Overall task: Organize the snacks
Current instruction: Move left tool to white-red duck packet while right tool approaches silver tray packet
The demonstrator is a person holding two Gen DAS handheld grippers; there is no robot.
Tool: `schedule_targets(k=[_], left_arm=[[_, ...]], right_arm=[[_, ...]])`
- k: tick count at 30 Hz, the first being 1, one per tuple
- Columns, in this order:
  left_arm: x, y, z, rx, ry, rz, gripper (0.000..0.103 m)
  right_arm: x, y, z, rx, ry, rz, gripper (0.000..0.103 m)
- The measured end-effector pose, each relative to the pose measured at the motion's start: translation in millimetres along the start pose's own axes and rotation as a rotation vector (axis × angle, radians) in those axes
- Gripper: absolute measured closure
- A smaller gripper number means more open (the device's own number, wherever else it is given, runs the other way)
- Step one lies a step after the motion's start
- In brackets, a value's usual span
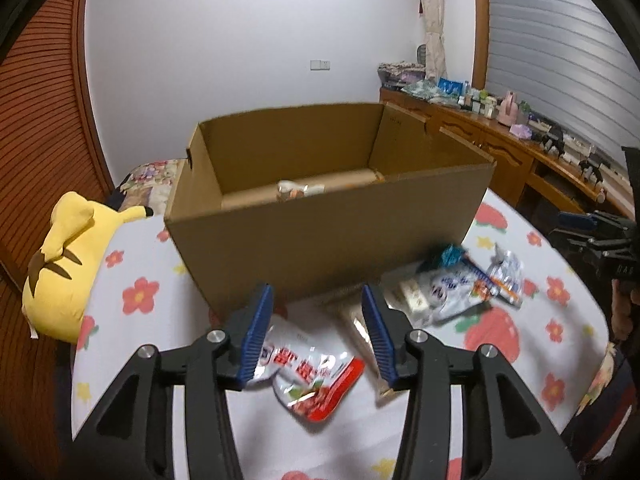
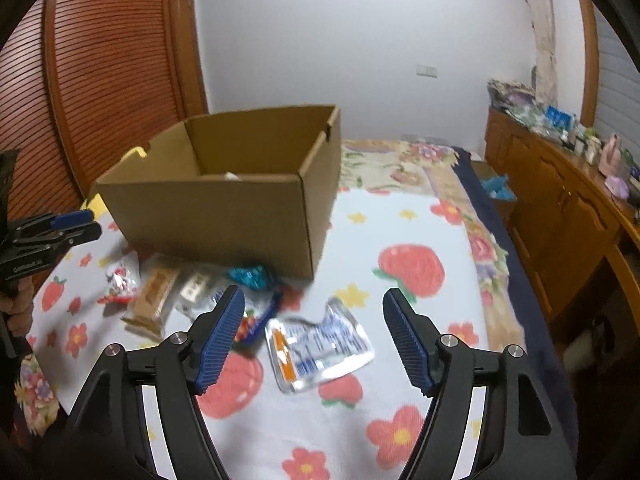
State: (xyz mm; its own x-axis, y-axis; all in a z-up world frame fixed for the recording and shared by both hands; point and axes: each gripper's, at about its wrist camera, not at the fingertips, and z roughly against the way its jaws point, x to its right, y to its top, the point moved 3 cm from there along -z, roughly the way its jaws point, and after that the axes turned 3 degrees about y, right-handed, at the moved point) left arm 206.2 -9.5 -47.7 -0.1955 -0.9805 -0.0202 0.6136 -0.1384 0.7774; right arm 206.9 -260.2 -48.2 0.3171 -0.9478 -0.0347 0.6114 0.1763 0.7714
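Snack packets (image 1: 308,376) on the bedspread (image 2: 400,216) beneath both spread, empty claws (image 1: 316,336) (image 2: 316,336).

Lay scattered on the bed before the open cardboard box (image 2: 224,204): silver packet (image 2: 320,354), red-white pouch (image 1: 308,376), tan bar (image 2: 154,300).

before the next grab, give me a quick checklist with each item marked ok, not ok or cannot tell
1. Left gripper open and empty: ok, no pad presses anything.
2. Red and white packet lined up between the left fingers: ok, it lies on the blanket below them.
3. Right gripper open and empty: ok, jaws wide.
4. Silver packet free to pick: ok, it lies flat and apart from the other snacks.
5. Cardboard box open on top: ok, at least one snack already inside.
6. Room left in the box: cannot tell, the near wall hides most of its floor.
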Motion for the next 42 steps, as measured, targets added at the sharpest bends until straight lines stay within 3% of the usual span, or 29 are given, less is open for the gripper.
schedule_targets(k=[11, 17, 27, 31, 42], left_arm=[[-16, -36, -25, -0.09, 0.08, 0.049, 0.056], [-20, -50, -29, -0.121, 0.068, 0.087, 0.053], [-28, -48, -48, -0.167, 0.081, 0.161, 0.049], [-31, -42, -55, -0.177, 0.098, 0.18, 0.04], [-22, -48, -70, -0.222, 0.103, 0.145, 0.036]], right_arm=[[-2, -38, -22, -0.06, -0.05, -0.003, 0.028], [-15, -50, -29, -0.064, -0.041, 0.007, 0.028], [-14, -50, -39, -0.064, -0.035, -0.01, 0.028], [-13, -51, -39, -0.061, -0.031, -0.021, 0.028], [-19, -57, -39, -0.056, -0.041, -0.006, 0.028]])
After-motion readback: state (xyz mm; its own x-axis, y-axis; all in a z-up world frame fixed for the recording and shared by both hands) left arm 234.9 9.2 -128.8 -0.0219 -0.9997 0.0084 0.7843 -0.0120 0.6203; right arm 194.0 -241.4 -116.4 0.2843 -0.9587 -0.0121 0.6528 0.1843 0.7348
